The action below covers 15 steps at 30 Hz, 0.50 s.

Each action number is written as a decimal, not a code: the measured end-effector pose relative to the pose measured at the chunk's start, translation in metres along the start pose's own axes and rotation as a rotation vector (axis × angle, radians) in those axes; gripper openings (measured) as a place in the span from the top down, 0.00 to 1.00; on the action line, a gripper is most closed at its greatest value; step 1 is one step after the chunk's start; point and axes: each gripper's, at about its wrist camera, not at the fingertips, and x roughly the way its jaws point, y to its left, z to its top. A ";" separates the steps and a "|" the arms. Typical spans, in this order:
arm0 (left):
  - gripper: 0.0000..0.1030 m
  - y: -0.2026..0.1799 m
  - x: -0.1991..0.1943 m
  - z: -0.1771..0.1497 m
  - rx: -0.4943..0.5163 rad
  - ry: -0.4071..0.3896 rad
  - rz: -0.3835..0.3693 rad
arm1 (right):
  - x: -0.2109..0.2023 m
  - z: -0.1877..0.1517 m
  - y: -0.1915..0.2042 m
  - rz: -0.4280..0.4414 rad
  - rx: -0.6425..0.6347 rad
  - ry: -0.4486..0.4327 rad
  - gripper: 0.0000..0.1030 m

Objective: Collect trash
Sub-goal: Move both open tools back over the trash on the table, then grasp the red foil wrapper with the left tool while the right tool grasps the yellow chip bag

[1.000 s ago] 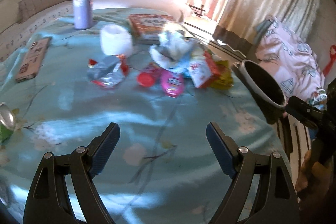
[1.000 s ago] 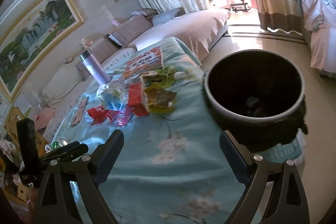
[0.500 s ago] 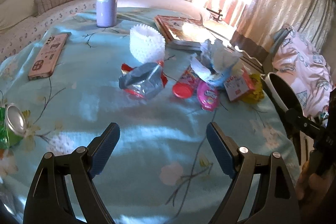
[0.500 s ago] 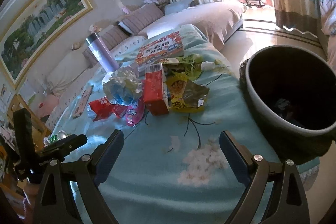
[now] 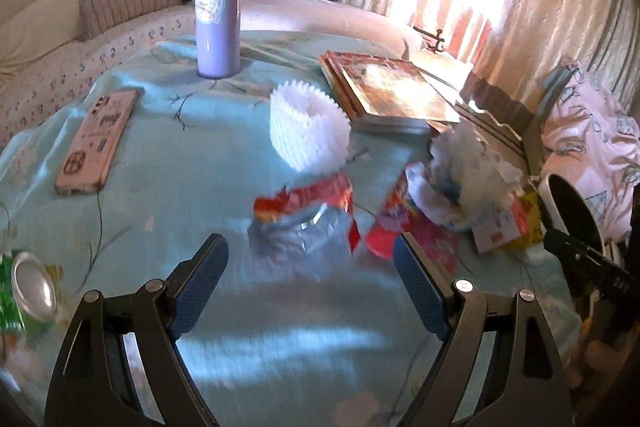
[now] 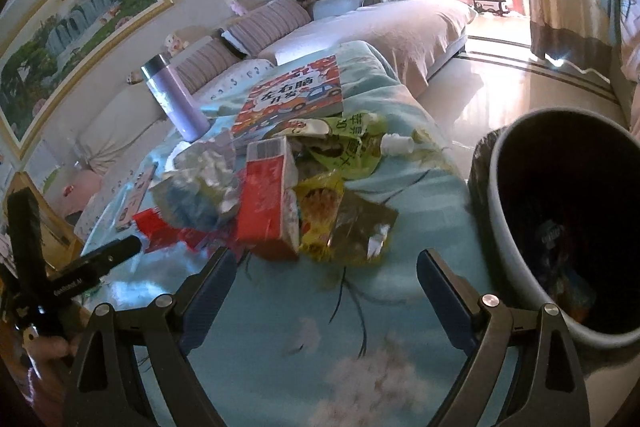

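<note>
A heap of trash lies on the light blue tablecloth. In the left wrist view my open, empty left gripper is just short of a crumpled red and silver wrapper; pink and red packets and crumpled white paper lie to its right. In the right wrist view my open, empty right gripper is close to a red carton and a yellow snack bag, with a green wrapper behind. The dark trash bin stands at the table's right edge.
A purple flask, a phone in a pink case, a white paper cup liner and books are on the table. A crushed green can lies at the left. A sofa stands behind.
Both grippers have moved forward toward the trash heap, which looms larger. The bin has slid to the right in the right wrist view. Both stay open.
</note>
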 end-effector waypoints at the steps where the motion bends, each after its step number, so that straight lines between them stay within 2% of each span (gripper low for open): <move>1: 0.16 0.000 0.003 0.002 0.001 0.001 -0.002 | 0.004 0.002 -0.001 -0.003 -0.001 0.005 0.12; 7: 0.17 0.000 0.025 0.009 0.012 0.031 0.004 | 0.023 0.010 -0.008 0.011 0.002 0.037 0.14; 8: 0.19 -0.001 0.028 0.008 0.018 0.039 0.003 | 0.024 0.010 -0.007 0.015 0.000 0.035 0.18; 10: 0.41 -0.003 0.031 0.006 0.029 0.053 -0.016 | 0.021 0.010 -0.006 0.024 -0.005 0.029 0.26; 12: 0.53 -0.006 0.032 0.003 0.034 0.064 -0.043 | 0.018 0.010 -0.004 0.023 -0.013 0.023 0.35; 14: 0.62 -0.008 0.029 0.001 0.042 0.061 -0.059 | 0.015 0.010 -0.004 0.016 -0.019 0.022 0.54; 15: 0.70 -0.009 0.027 0.001 0.045 0.061 -0.071 | 0.015 0.009 -0.004 0.007 -0.023 0.029 0.62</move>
